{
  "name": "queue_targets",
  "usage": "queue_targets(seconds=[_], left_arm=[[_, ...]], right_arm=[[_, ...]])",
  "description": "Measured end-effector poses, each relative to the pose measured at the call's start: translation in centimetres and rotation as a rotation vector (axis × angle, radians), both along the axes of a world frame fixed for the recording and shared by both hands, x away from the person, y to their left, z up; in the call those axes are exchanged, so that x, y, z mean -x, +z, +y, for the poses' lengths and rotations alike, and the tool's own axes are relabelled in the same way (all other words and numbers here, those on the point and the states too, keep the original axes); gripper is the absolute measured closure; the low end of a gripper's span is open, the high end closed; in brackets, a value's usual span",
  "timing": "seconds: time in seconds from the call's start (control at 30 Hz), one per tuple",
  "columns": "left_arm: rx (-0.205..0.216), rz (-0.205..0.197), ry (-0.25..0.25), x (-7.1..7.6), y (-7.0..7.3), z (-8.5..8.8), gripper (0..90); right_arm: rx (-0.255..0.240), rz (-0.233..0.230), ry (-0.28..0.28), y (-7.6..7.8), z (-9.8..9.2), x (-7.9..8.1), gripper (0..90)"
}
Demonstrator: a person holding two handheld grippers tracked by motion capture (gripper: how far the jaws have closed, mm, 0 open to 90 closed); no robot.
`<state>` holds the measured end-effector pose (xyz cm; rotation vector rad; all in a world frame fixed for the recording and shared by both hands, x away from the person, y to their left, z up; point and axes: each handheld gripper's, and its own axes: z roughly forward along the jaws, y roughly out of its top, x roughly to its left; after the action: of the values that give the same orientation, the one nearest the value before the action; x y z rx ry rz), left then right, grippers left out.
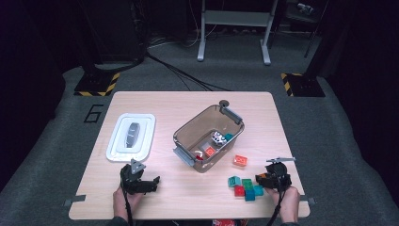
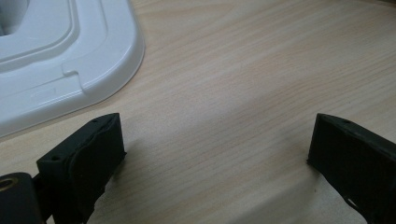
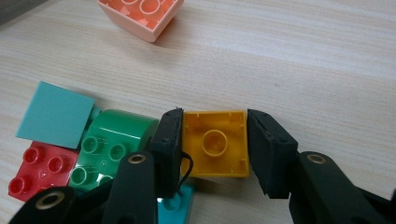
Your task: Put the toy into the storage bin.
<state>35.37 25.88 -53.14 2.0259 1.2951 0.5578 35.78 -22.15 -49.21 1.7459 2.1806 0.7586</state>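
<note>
From the high view the yellow hollow plastic brick [image 3: 215, 143] is pretty much buried under the right hand-held gripper [image 1: 261, 179], so you only get a proper look in the right gripper view: underside up, wedged between the two black jaws, both pads pressed on its sides, near the front right corner of the pale wooden surface [image 1: 188, 101]. A teal brick [image 3: 177, 207] under the left jaw is mostly covered, and the teal flat square piece [image 3: 56, 114] hides whatever it sits on.

Crowding the yellow one: a green rounded brick [image 3: 109, 144] just beside the jaw and a red studded brick [image 3: 39, 175] next to that. An orange brick [image 3: 142, 14] lies apart, cut off by the frame in that view. The clear brown plastic bin [image 1: 186, 129] sits mid-surface with a few pieces inside (too small to sort out), and a white plastic lid [image 1: 115, 146] lies near the left edge.

The left hand-held gripper [image 1: 151, 181] rests low by the front left, jaws wide apart with only bare wood between them. Both forearms come in from the front edge.
</note>
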Motion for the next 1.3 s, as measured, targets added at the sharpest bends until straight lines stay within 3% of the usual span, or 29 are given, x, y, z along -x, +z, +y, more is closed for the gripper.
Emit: queue_targets(seconds=[0.2, 0.37, 0.63, 1.03, 1.3], left_arm=[[-0.003, 0.002, 0.000, 0.0, 0.0, 0.0, 3.4], [0.000, 0.001, 0.000, 0.0, 0.0, 0.0, 3.4], [-0.002, 0.001, -0.001, 0.0, 0.0, 0.0, 3.4], [-0.001, 0.001, -0.001, 0.0, 0.0, 0.0, 3.4], [-0.001, 0.001, 0.000, 0.0, 0.0, 0.0, 3.4]], right_arm=[[0.008, -0.009, 0.000, 0.2, -0.1, 0.1, 58.9], [-0.014, -0.015, -0.001, 0.5, -0.2, 0.1, 59.0], [-0.049, -0.066, 0.017, 1.3, -0.3, -0.2, 59.0], [-0.065, -0.093, 0.036, 2.5, 0.8, -1.2, 59.0], [-0.066, -0.128, 0.078, 3.9, 1.9, -2.3, 59.0]])
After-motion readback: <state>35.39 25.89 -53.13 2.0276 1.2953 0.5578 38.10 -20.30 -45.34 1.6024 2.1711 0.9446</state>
